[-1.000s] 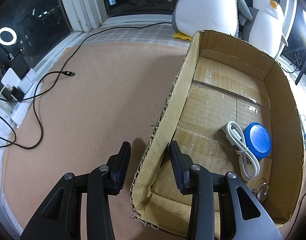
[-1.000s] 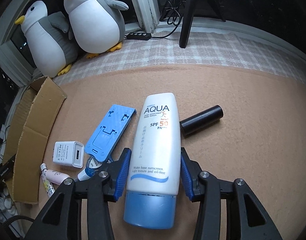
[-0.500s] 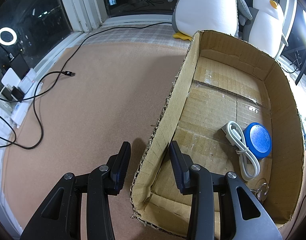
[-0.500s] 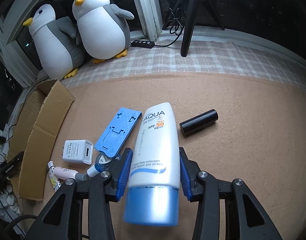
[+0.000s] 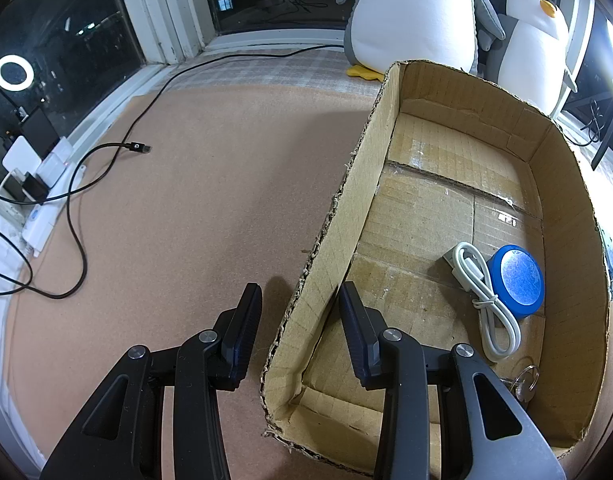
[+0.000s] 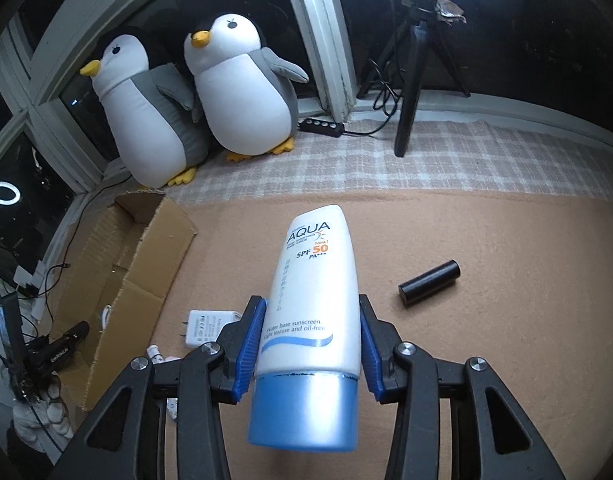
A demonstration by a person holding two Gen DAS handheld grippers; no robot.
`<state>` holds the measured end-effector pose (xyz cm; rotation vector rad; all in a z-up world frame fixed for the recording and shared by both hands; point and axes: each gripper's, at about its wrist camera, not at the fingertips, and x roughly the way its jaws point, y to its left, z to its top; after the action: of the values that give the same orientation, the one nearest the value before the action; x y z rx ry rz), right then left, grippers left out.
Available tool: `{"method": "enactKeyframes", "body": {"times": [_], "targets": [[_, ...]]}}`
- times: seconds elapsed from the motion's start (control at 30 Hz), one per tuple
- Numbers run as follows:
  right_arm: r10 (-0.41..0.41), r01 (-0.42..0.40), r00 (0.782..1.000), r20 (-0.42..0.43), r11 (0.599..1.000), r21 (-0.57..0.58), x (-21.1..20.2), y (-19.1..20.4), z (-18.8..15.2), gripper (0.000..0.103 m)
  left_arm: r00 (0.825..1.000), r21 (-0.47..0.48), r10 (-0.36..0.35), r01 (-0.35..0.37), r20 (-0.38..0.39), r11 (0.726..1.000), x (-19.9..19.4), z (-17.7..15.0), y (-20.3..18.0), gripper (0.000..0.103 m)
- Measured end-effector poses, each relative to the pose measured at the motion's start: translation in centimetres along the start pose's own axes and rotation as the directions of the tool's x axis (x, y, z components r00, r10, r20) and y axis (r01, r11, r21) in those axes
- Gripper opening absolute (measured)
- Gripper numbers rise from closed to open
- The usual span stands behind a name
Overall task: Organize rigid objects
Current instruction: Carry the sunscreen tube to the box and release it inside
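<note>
My right gripper (image 6: 311, 320) is shut on a white AQUA sunscreen tube (image 6: 312, 292) with a blue cap, held above the tan mat. A black cylinder (image 6: 429, 283) lies on the mat to its right, a white charger (image 6: 202, 326) to its left. The open cardboard box (image 6: 146, 264) stands at the left. In the left wrist view my left gripper (image 5: 298, 316) is open, its jaws on either side of the box's near left wall (image 5: 330, 264), not touching it. Inside the box lie a blue round tin (image 5: 516, 280), a white cable (image 5: 486, 296) and keys (image 5: 524, 384).
Two plush penguins (image 6: 242, 92) sit on the checked cloth by the window. A black tripod (image 6: 414, 60) stands at the back right. Black cables (image 5: 78, 208) and a power strip (image 5: 38, 220) lie left of the box. A small pink tube (image 6: 158, 356) lies by the charger.
My right gripper has lifted the sunscreen tube off the mat and tilted up; the blue stand is now hidden behind it. The left gripper has not moved.
</note>
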<state>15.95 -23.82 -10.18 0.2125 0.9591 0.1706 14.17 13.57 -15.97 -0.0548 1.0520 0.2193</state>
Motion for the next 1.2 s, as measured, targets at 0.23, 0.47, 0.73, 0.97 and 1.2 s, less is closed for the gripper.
{"method": "enactKeyframes", "body": {"times": [0.23, 0.47, 0.73, 0.97, 1.2], "targets": [[0.081, -0.079, 0.996, 0.023, 0.992, -0.094, -0.6, 5.9, 1.2, 0.04, 1.0, -0.002, -0.001, 0.001, 0.0, 1.0, 0.0, 0.0, 0.0, 0.038], [0.152, -0.149, 0.988, 0.003, 0.969, -0.195, 0.8, 12.7, 1.6, 0.04, 1.0, -0.007, -0.011, 0.011, 0.002, 1.0, 0.0, 0.1, 0.1, 0.038], [0.182, -0.187, 0.982, -0.042, 0.946, -0.263, 2.9, 17.8, 1.3, 0.04, 1.0, -0.012, -0.022, 0.022, 0.005, 1.0, 0.1, 0.0, 0.3, 0.038], [0.168, -0.181, 0.983, -0.071, 0.943, -0.28, 5.0, 19.7, 1.3, 0.04, 1.0, -0.014, -0.025, 0.025, 0.006, 1.0, 0.1, -0.1, 0.3, 0.038], [0.152, -0.167, 0.986, -0.074, 0.946, -0.278, 6.4, 20.3, 1.7, 0.061, 1.0, -0.015, -0.02, 0.02, 0.007, 1.0, 0.1, 0.0, 0.2, 0.038]]}}
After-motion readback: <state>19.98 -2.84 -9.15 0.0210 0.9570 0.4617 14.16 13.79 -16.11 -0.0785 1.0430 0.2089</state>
